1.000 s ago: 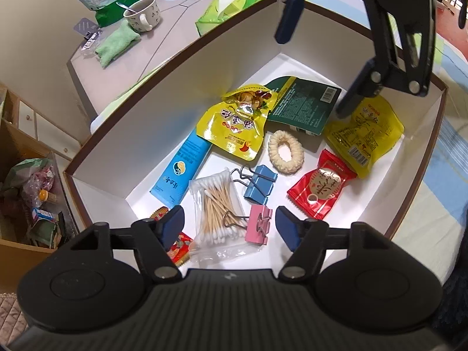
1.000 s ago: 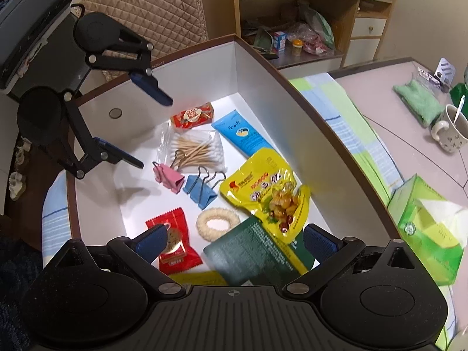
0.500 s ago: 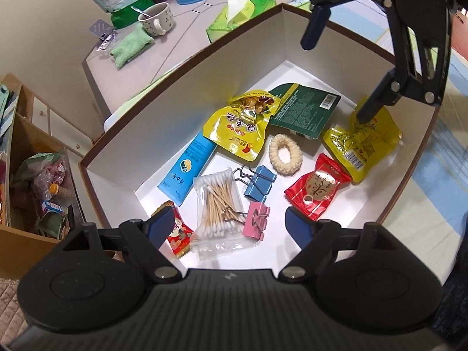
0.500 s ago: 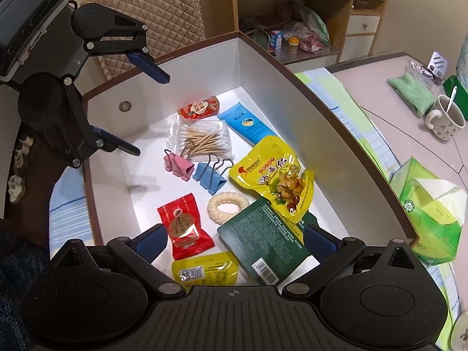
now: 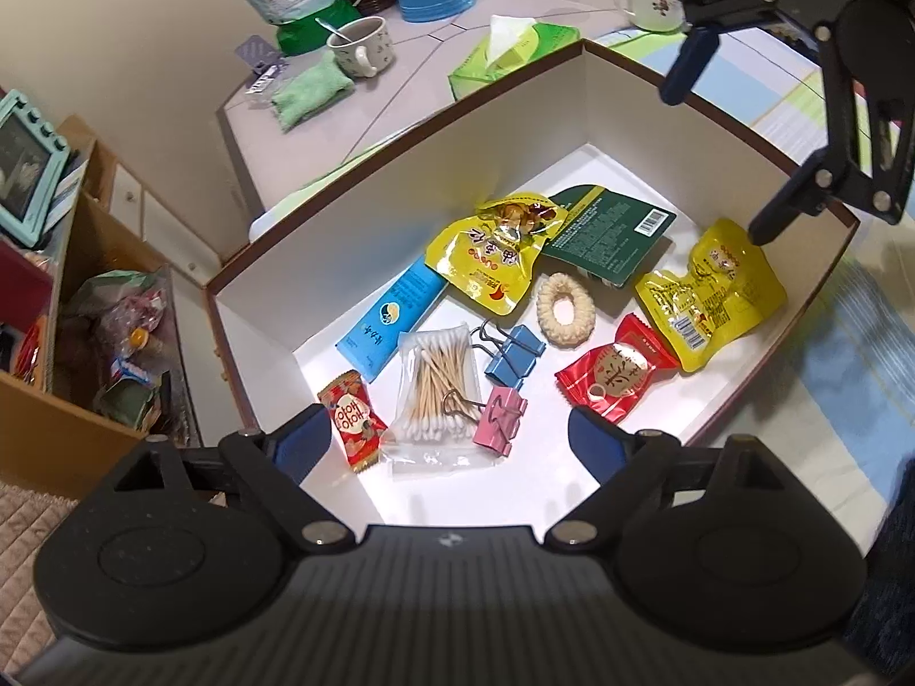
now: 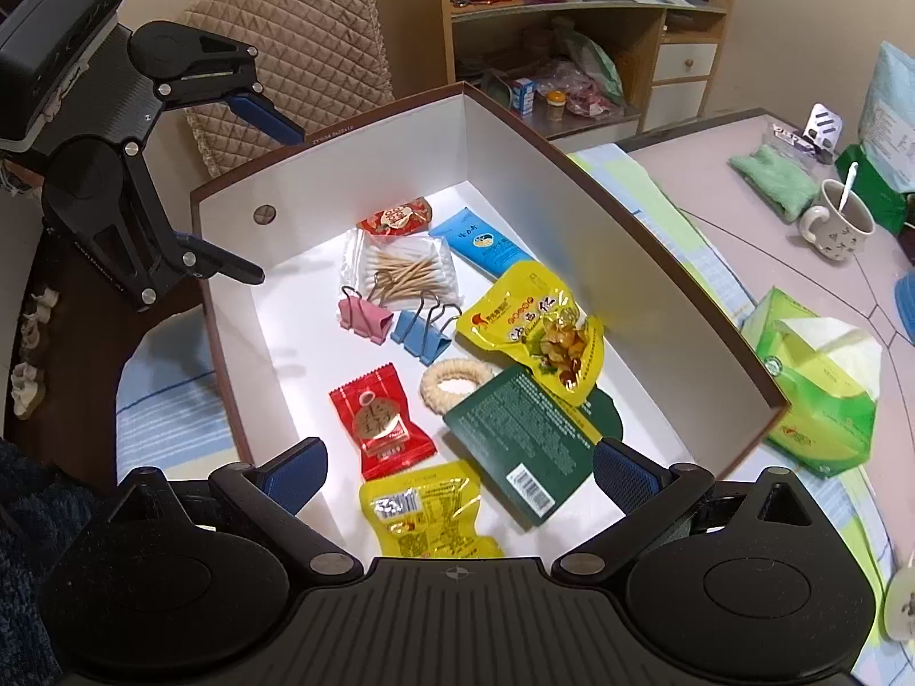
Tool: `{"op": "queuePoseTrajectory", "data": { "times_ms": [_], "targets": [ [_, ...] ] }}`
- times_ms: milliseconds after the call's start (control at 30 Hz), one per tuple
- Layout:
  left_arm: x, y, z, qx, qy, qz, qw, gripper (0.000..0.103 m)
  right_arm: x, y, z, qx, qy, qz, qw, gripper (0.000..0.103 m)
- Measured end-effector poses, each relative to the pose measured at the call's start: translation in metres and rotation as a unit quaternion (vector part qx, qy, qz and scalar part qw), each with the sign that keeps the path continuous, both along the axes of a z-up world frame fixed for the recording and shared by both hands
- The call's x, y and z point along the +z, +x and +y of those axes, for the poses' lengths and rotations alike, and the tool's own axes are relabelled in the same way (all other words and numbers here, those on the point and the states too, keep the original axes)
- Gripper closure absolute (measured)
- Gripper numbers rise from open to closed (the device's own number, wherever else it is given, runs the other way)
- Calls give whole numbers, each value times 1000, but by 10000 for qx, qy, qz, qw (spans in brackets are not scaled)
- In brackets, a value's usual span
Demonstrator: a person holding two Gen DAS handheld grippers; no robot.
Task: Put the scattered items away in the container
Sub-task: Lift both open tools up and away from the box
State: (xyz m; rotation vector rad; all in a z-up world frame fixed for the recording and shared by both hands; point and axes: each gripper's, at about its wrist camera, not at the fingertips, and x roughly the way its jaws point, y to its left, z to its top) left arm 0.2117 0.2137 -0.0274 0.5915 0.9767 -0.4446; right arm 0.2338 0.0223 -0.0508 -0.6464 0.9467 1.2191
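A: As both tongs rise clear, the box on the striped surface shows more of its floor than half a second ago. Finished?

B: It looks so. Left tongs and right tongs hang spread and empty. Inside lie the green packet, yellow pouch, cotton swabs and pink clip.

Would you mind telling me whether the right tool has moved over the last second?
Yes. In the left wrist view, the right tool has drawn back from above the box floor toward the box rim.
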Motion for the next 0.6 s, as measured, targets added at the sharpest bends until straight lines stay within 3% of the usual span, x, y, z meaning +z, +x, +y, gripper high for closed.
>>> {"op": "queuePoseTrajectory", "data": {
  "times_ms": [367, 600],
  "targets": [
    [11, -40, -27, 289, 224, -526, 9979, 9, 13, -26, -45, -443, 457, -14, 9980, 2],
    [14, -65, -46, 550, 158, -595, 9966, 9, 19, -38, -69, -598, 651, -15, 9961, 2]
  ]
}}
